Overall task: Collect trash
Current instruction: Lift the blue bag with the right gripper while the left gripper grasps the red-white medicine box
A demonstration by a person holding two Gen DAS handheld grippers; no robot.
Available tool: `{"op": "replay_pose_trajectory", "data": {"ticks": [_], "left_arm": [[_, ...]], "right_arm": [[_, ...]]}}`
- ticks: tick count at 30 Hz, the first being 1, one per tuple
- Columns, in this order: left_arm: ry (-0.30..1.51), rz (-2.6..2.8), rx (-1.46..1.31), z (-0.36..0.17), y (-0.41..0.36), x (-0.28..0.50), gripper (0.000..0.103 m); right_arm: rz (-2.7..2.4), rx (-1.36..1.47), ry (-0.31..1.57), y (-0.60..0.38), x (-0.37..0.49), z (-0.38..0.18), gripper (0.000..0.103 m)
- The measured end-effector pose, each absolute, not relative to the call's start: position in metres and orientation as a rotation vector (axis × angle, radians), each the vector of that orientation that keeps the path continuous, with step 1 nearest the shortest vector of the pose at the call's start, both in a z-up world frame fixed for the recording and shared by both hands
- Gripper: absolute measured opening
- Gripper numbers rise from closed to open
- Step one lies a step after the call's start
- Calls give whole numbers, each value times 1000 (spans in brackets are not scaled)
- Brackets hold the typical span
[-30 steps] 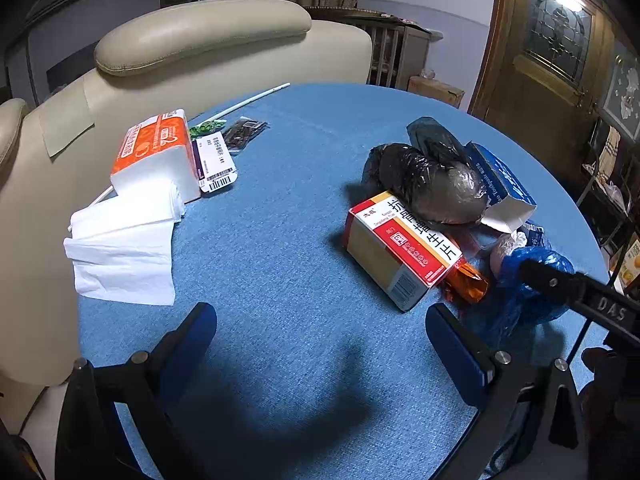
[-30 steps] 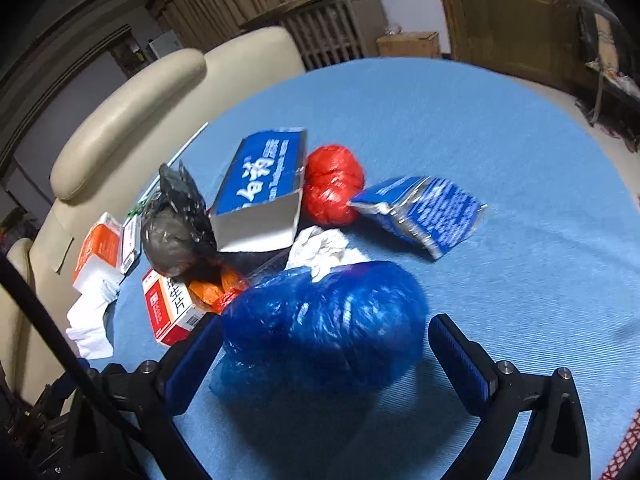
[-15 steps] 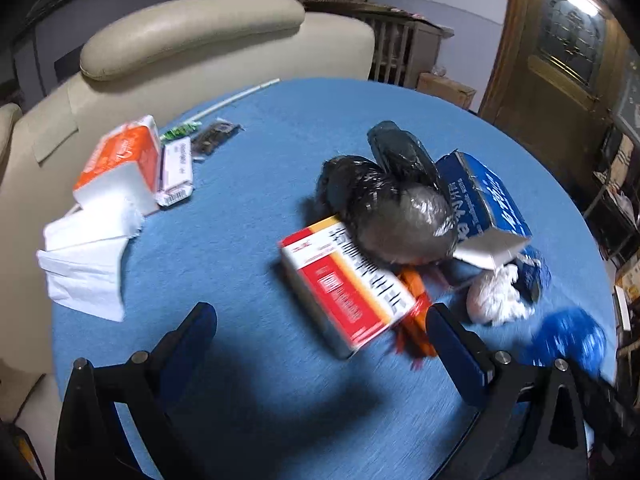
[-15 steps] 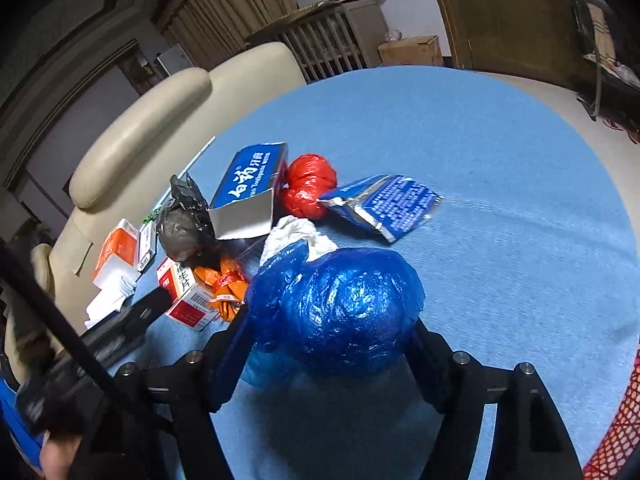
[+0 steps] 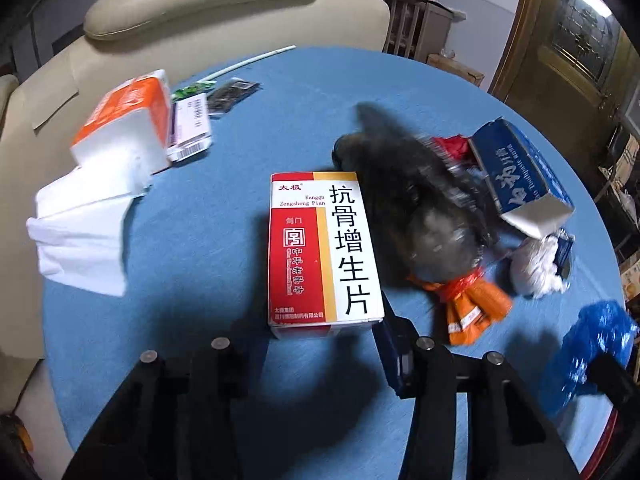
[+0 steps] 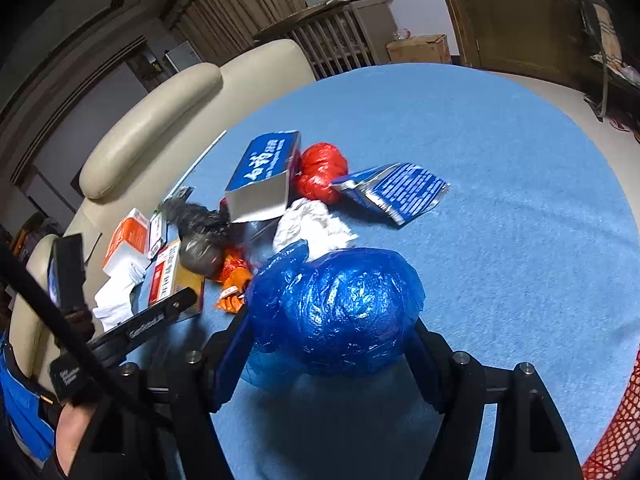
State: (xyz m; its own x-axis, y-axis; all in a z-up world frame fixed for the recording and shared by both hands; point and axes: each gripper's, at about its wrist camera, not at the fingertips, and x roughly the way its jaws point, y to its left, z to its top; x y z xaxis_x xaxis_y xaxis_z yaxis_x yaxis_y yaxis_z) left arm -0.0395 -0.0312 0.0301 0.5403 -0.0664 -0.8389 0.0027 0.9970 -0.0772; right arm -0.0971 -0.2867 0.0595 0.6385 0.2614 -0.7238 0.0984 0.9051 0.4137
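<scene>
Landmark: red-and-white medicine box (image 5: 324, 250), lying flat near the middle of the round blue table (image 5: 208, 208).
Left gripper (image 5: 324, 334): fingers drawn in against the box's near end, one on each side; it looks clamped, the left finger hidden.
Right gripper (image 6: 332, 340): squeezed on the blue plastic bag bundle (image 6: 340, 308), to the right of the box and nearer the table edge.
Box handling: likely light, stiff cardboard; hold across the narrow sides, gently, as it may crush.
Bundle handling: soft, crinkly, slippery film; grip its bulk.
Beside the box: black bag (image 5: 424, 216) touching its right; orange wrapper (image 5: 472, 308) lower right.
Change: a second ago both grippers stood wide apart; both have since closed, and the box now points straight ahead.
</scene>
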Motion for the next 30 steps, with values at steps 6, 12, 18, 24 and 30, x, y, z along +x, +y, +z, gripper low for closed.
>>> {"op": "replay_pose_trajectory", "data": {"ticks": [6, 12, 18, 24, 30], "left_arm": [[970, -92, -56, 37, -16, -61, 49], [944, -129, -50, 47, -12, -77, 49], [993, -101, -21, 33, -13, -72, 70], [990, -83, 33, 36, -20, -59, 80], [1010, -91, 10, 29, -14, -55, 47]], "right_arm": [[103, 411, 885, -269, -106, 65, 74], [93, 402, 882, -266, -118, 73, 74], [97, 395, 908, -261, -121, 66, 74], [85, 395, 928, -266, -122, 60, 74], [100, 395, 929, -264, -121, 58, 74]]}}
